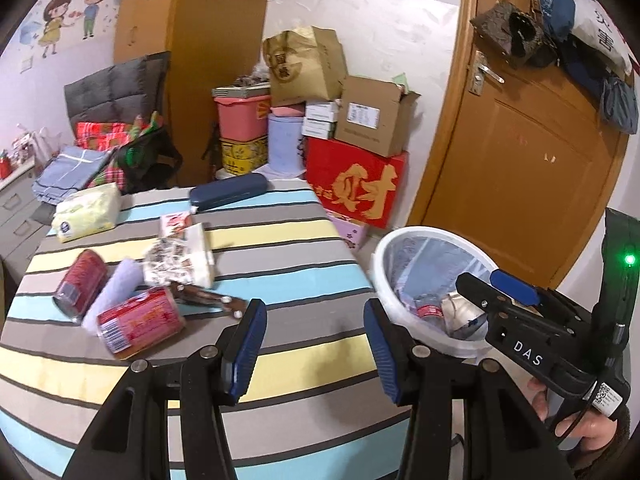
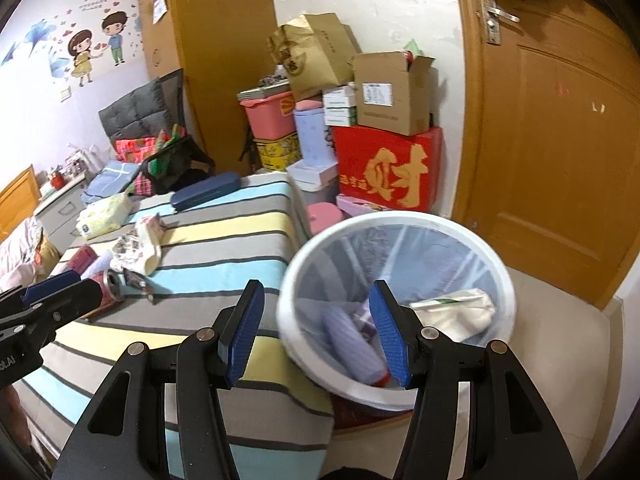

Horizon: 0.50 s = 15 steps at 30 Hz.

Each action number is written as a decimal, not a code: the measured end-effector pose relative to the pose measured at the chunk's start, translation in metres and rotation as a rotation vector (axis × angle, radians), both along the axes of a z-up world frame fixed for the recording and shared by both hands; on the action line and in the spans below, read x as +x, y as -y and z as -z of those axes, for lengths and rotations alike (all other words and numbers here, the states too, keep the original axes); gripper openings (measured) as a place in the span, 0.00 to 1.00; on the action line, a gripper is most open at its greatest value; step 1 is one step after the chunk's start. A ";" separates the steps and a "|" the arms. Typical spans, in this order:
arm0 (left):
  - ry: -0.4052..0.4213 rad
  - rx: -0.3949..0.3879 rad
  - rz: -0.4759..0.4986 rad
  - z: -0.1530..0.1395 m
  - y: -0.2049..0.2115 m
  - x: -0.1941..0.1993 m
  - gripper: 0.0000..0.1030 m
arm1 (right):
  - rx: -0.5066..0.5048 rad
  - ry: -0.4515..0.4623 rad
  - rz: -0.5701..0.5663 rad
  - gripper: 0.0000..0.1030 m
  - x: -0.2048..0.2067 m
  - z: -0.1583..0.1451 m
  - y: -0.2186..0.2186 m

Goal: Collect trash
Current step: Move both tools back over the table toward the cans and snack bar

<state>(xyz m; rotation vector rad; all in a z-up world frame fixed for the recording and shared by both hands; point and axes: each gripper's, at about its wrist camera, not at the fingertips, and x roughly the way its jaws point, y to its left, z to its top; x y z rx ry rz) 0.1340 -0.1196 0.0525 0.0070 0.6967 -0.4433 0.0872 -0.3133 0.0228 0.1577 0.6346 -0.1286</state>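
Both cans (image 1: 140, 322) blur; bin (image 1: 384, 264) contents partly hidden.

Room evenly lit, soft indoor light, source itself out of frame. Glare patch on white wall (image 1: 384, 24) left of door (image 1: 532, 160); dull sheen on door panel. Shadows faint: thin dark edges under litter on striped cloth (image 1: 280, 248). Motion blur smears red cans (image 1: 140, 322) and bin rim (image 2: 400, 220) in right wrist view. Fisheye bends door frame and wardrobe (image 1: 200, 40) into curves; black vignette at all corners. Green indicator light (image 1: 631, 259) right of bin blooms slightly. Colours saturated, slight compression softness toward edges.
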 end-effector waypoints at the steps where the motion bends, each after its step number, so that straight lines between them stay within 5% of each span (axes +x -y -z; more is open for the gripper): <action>1: -0.001 -0.002 -0.008 0.000 -0.006 0.000 0.49 | 0.001 -0.001 -0.009 0.55 0.001 0.000 -0.004; 15: 0.005 -0.012 -0.192 0.002 -0.104 0.003 0.53 | -0.004 -0.028 -0.156 0.55 0.018 0.006 -0.064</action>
